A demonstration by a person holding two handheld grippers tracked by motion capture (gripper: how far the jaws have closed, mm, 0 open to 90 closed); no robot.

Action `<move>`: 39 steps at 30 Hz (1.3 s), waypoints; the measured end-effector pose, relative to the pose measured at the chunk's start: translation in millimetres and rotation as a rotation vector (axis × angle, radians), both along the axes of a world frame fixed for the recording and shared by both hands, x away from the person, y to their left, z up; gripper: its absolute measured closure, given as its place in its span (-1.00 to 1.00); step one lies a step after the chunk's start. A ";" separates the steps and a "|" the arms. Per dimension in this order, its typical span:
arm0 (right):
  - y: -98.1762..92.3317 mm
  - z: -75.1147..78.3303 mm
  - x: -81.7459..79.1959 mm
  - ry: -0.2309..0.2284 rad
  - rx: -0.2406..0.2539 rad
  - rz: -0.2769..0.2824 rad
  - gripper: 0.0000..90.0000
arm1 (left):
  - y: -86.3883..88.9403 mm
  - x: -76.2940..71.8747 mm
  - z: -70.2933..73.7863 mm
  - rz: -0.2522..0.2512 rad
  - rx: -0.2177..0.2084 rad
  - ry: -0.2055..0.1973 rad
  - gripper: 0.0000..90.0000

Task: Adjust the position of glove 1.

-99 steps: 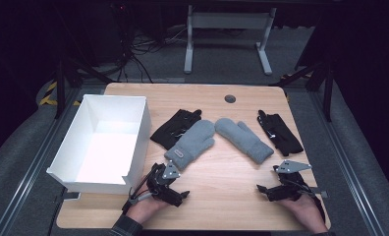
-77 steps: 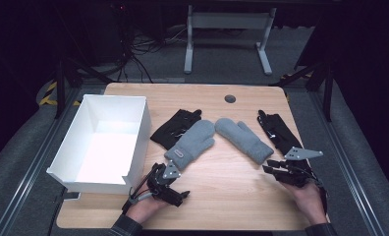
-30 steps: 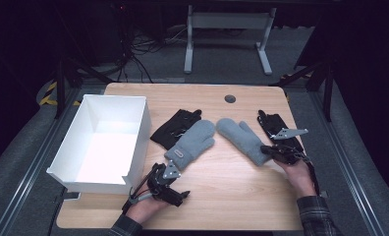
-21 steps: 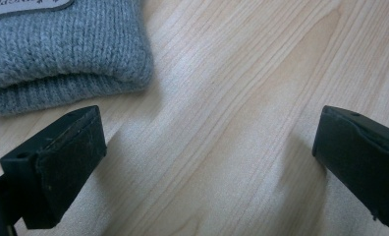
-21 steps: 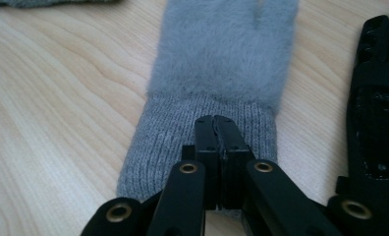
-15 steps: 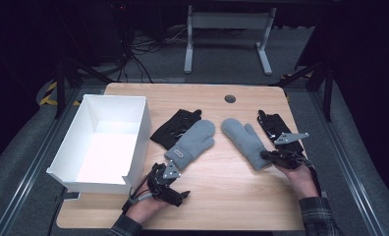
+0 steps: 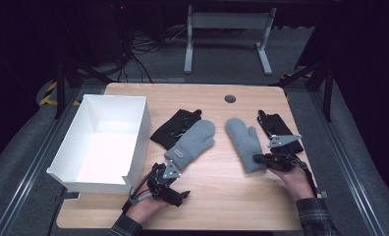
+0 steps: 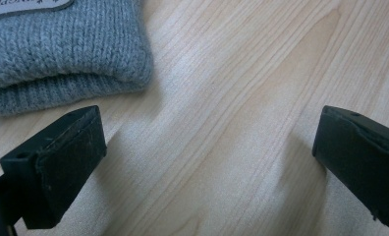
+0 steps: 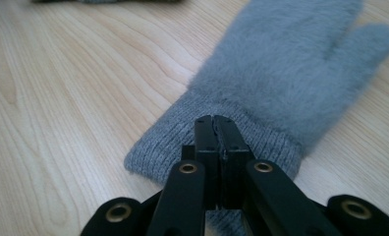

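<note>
1. The right claw (image 9: 217,129) is closed tight, jaws pinching the ribbed cuff of the right grey mitten (image 9: 291,69), which lies flat on the tabletop (image 7: 217,196).
2. The left claw (image 8: 207,162) gapes wide over bare wood, holding nothing, just beside the left grey mitten (image 8: 60,49).

The only lettering is on a small pale sewn-on label (image 8: 28,4) at the ribbed cuff of the grey knitted mitten (image 8: 60,49) in the left gripper view. The top edge of the frame cuts it, leaving just the lower parts of a few dark letters, seemingly upside down, and no word can be made out. In the high view the same label (image 7: 179,153) is a light patch, too small to read.
</note>
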State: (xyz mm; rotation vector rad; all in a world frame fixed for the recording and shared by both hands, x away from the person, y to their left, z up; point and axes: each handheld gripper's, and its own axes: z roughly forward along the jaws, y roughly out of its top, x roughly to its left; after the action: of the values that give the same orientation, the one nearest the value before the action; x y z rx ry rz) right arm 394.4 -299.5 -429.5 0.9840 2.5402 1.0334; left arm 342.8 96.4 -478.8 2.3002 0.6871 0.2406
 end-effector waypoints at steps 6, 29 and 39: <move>16.1 -0.5 1.4 0.006 0.002 0.042 1.00 | 0.0 0.0 0.0 0.000 0.000 0.000 -1.00; 66.3 -4.1 10.3 0.012 0.030 0.148 0.99 | 0.0 0.0 0.0 0.000 0.001 0.000 -1.00; 32.6 5.3 35.2 -0.028 0.073 0.053 0.99 | 0.0 0.0 0.0 0.000 0.000 0.000 -1.00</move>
State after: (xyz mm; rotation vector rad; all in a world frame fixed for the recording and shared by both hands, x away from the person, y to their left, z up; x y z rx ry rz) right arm 429.6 -266.9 -424.2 0.9176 2.5350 1.1548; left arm 342.8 96.4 -478.8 2.3001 0.6873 0.2406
